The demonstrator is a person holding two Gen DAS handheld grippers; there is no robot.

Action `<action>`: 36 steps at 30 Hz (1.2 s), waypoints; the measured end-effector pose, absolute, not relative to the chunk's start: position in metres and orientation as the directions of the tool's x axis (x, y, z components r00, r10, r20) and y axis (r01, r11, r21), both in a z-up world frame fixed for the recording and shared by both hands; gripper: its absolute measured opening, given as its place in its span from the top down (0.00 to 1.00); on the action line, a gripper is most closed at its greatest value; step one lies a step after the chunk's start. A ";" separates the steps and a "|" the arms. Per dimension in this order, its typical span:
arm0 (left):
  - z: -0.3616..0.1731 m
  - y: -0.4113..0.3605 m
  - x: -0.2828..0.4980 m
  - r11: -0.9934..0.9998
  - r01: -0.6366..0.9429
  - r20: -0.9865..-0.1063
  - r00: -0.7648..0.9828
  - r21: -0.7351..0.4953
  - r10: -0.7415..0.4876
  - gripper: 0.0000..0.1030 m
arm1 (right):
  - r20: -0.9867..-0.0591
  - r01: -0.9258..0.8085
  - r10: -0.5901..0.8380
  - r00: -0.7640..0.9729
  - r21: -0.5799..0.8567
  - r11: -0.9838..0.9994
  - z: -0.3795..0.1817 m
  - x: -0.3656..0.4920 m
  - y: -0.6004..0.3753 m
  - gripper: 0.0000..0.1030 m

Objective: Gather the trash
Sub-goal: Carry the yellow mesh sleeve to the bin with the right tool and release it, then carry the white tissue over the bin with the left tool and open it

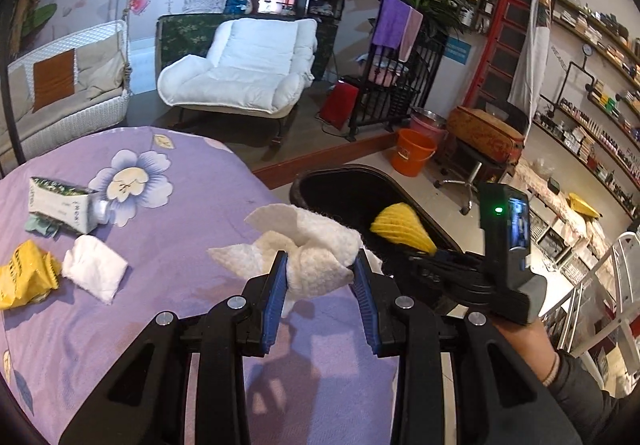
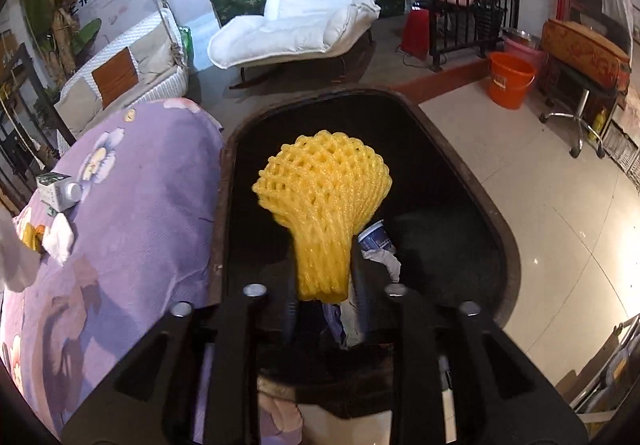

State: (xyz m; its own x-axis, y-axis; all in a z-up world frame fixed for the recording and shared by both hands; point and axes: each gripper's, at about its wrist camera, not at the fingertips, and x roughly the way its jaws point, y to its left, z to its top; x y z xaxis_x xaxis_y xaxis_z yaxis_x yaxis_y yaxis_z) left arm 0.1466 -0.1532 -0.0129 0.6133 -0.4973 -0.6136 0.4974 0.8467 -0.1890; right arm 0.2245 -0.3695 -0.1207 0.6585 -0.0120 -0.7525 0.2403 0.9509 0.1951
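Two grippers are at work over a lilac flowered tablecloth (image 1: 168,229) and a black bin (image 2: 460,173) just beside it. Pitched downward above the cloth's edge, the left gripper (image 1: 320,277) has its blue pads (image 1: 276,297) clenched on a crumpled white tissue (image 1: 308,249), which bulges up and out past the fingertips. Its partner, the right gripper (image 2: 324,305), points steeply down into the bin's mouth; a yellow foam fruit net (image 2: 324,205) stands between its fingers, but whether the pads grip the net or have let go I cannot tell. Below the net, in the bin, lie a paper cup (image 2: 374,239) and scraps. Farther out on the cloth rest a second tissue (image 1: 94,269), a yellow wrapper (image 1: 24,277) and a green-and-white carton (image 1: 60,205), well apart from both grippers.
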 end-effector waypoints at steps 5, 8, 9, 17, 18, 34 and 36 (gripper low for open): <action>-0.016 -0.172 0.153 0.831 0.527 -0.629 0.588 -0.178 -0.508 0.67 | -0.737 0.252 -0.033 0.675 0.189 0.949 -0.124 0.223 -0.369 0.37; -0.016 -0.184 0.158 0.817 0.546 -0.632 0.570 -0.186 -0.525 0.67 | -0.730 0.254 -0.039 0.682 0.187 0.949 -0.121 0.216 -0.370 0.37; -0.017 -0.189 0.159 0.814 0.551 -0.634 0.565 -0.187 -0.528 0.67 | -0.723 0.255 -0.049 0.689 0.179 0.950 -0.118 0.212 -0.370 0.37; -0.026 -0.217 0.172 0.783 0.587 -0.658 0.510 -0.204 -0.554 0.67 | -0.652 0.300 -0.118 0.749 0.175 0.938 -0.091 0.170 -0.381 0.31; -0.028 -0.222 0.174 0.778 0.594 -0.664 0.501 -0.203 -0.555 0.67 | -0.647 0.307 -0.123 0.752 0.179 0.935 -0.089 0.165 -0.383 0.31; -0.056 -0.284 0.198 0.737 0.644 -0.745 0.385 -0.207 -0.545 0.67 | -0.613 0.454 -0.232 0.755 0.234 0.860 -0.074 0.101 -0.429 0.23; -0.060 -0.288 0.200 0.739 0.645 -0.757 0.380 -0.195 -0.531 0.67 | -0.614 0.460 -0.235 0.754 0.237 0.856 -0.074 0.099 -0.431 0.22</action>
